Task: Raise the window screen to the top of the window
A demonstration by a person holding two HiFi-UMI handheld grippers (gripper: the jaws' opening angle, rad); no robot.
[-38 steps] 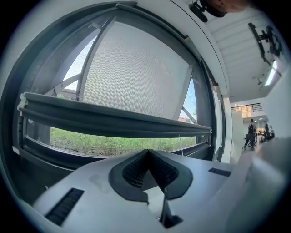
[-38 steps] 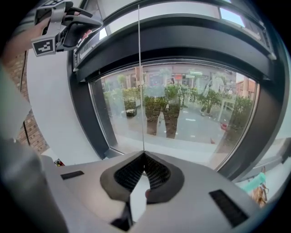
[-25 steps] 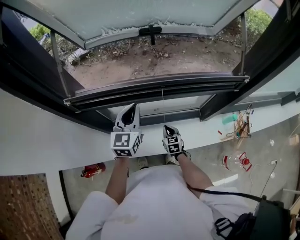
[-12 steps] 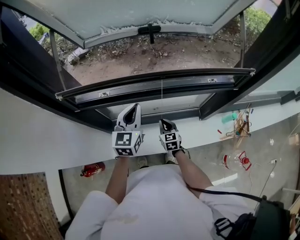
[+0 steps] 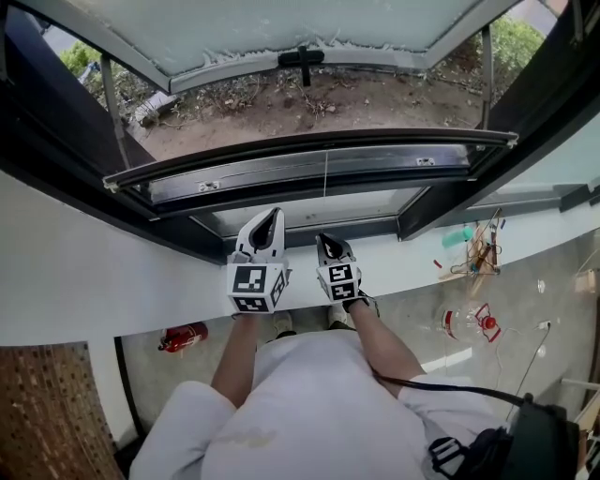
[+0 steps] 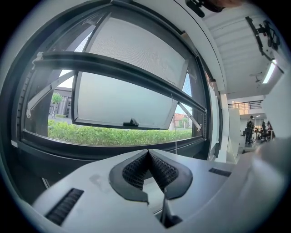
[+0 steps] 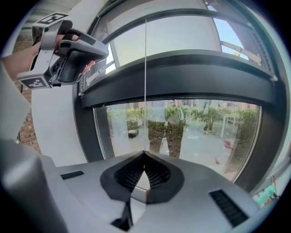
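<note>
Black ribbed pads of the right tool (image 7: 144,154) are pressed together on a thin cord (image 7: 145,91), which is stretched straight up to the dark bottom bar (image 7: 182,77) of the window screen (image 6: 136,45). The left tool (image 6: 148,153) is held just beside it by the white sill (image 5: 112,281), its jaws closed tip to tip with nothing between them. The screen's mesh is spread over the upper part of the window, its bar is set partway up the opening, and the glass sash (image 5: 281,28) is swung outward beyond it.
</note>
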